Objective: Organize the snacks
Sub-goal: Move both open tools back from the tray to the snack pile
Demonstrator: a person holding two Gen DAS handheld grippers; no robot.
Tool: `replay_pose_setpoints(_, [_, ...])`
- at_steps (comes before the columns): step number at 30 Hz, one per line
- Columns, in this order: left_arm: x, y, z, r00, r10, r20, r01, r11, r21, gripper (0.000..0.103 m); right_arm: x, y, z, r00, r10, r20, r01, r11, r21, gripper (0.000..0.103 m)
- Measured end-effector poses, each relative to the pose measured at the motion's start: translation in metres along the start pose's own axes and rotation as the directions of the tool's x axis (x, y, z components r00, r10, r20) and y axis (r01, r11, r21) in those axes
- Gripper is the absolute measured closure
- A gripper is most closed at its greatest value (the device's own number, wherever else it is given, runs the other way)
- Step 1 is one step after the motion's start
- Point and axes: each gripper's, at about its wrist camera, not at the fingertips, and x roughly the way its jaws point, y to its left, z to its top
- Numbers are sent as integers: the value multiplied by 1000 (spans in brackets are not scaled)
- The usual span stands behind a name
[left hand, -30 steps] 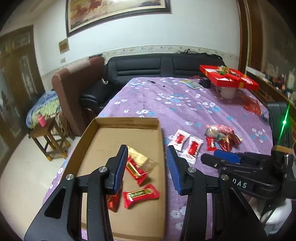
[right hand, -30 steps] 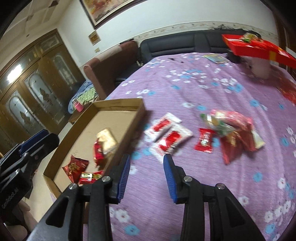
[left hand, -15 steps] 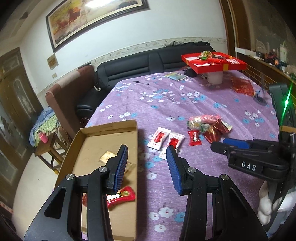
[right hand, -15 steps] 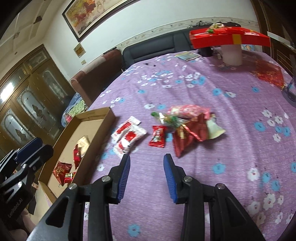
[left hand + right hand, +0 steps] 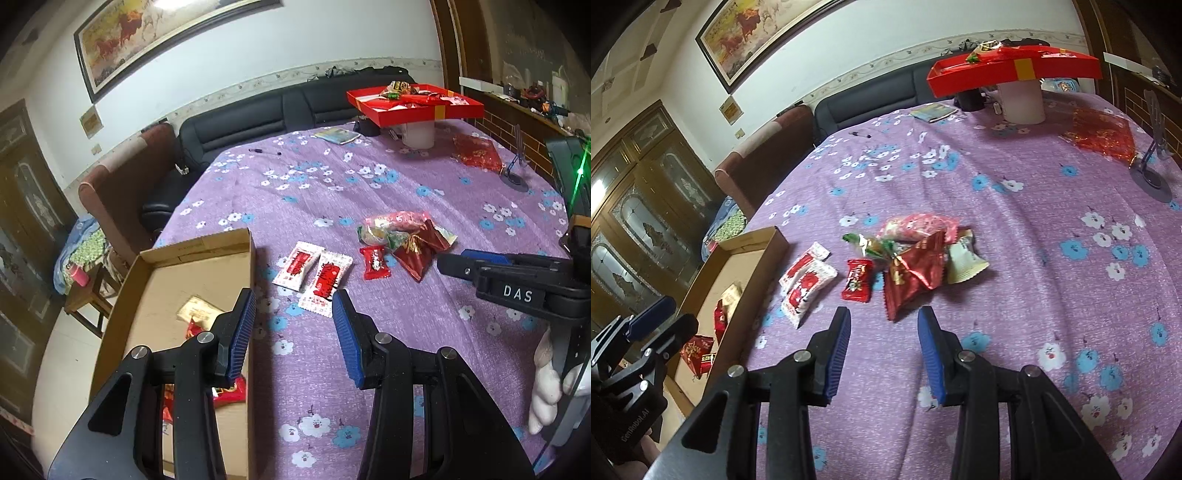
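Observation:
Two white-and-red snack packets (image 5: 312, 271) (image 5: 805, 282) lie on the purple flowered tablecloth beside a flat cardboard box (image 5: 166, 284) (image 5: 738, 258). A small red candy (image 5: 375, 262) (image 5: 857, 280) and a pile of mixed wrappers (image 5: 404, 236) (image 5: 919, 254) lie to their right. The box holds a gold packet (image 5: 197, 308) and red packets (image 5: 696, 350). My left gripper (image 5: 293, 325) is open and empty just short of the white packets. My right gripper (image 5: 882, 345) is open and empty just short of the dark red wrapper.
A red tray of snacks (image 5: 413, 103) (image 5: 1015, 70) rests on a white cup at the table's far side. A red bag (image 5: 1104, 133) and a metal stand (image 5: 1152, 162) are at the far right. A black sofa (image 5: 266, 118) and a brown armchair (image 5: 122, 184) stand beyond the table.
Both grippers have moved right, away from the box and towards the loose snacks. The left gripper was over the box contents and now faces the white packets. Both stayed open.

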Motion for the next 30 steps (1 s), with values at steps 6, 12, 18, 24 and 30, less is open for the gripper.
replay_pose_setpoints(6, [9, -2, -1, 1000, -21, -20, 21, 1000, -1, 60, 2, -4, 1, 1000, -16, -7, 16, 1000, 6, 62])
replay_pose_setpoints(12, [25, -10, -6, 994, -81, -71, 80, 997, -10, 60, 10, -7, -2, 999, -17, -29, 17, 1000, 15, 53])
replay_pose_setpoints(18, [42, -17, -10, 982, -144, -125, 141, 990, -28, 60, 8, -9, 0, 999, -42, -22, 42, 999, 7, 53])
replay_pose_setpoints(24, [50, -12, -15, 960, -230, -158, 216, 971, -99, 60, 1, -32, 23, 991, -132, 21, 131, 991, 24, 53])
replay_pose_setpoints(30, [53, 3, -18, 940, -304, -155, 275, 943, -186, 60, 16, -38, 44, 985, -169, 25, 169, 985, -13, 53])
